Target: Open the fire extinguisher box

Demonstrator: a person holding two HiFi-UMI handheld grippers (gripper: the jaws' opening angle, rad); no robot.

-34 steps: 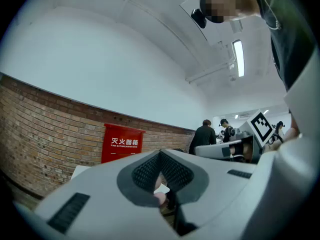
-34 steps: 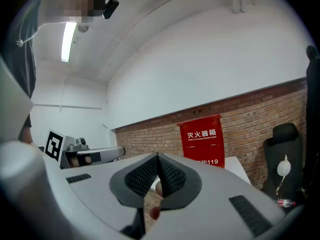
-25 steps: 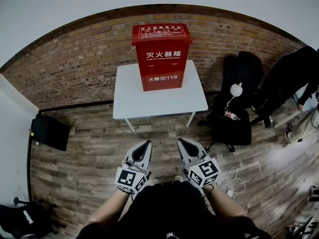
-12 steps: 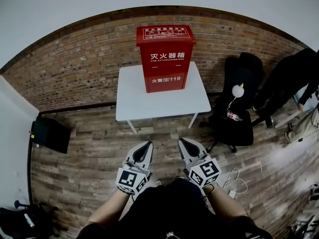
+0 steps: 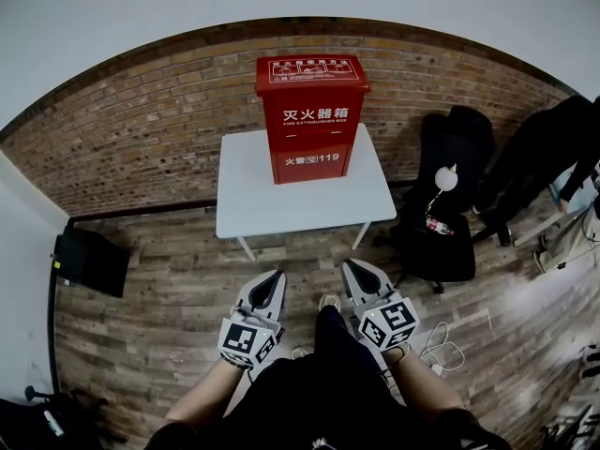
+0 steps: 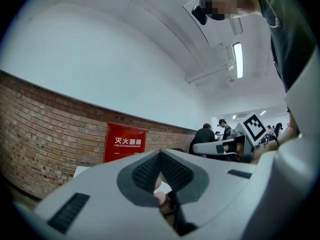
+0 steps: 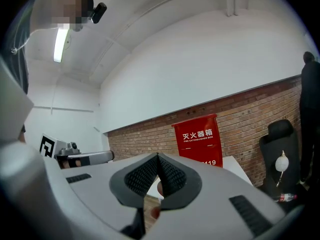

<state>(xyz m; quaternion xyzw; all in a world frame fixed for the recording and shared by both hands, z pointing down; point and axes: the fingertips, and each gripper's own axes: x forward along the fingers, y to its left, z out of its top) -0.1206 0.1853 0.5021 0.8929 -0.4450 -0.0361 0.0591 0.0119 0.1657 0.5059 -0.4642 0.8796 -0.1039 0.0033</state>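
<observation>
Moved: foot (image 5: 328, 302) has stepped forward, toward box (image 5: 312, 120).
Box: shut, upright on table (image 5: 244, 195).
Left gripper (image 5: 275, 276): jaws pressed together, empty, well short of box.
Right gripper (image 5: 351, 266): likewise, just carried for the walk-up.

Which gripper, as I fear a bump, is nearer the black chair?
The right gripper: it is on the black chair's side, while the left gripper lies farther away.

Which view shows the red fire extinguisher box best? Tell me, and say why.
The head view: the whole fire extinguisher box shows, lid and front, standing on the white table. The left gripper view shows only its upper front; the right gripper view shows its front, the base hidden.
</observation>
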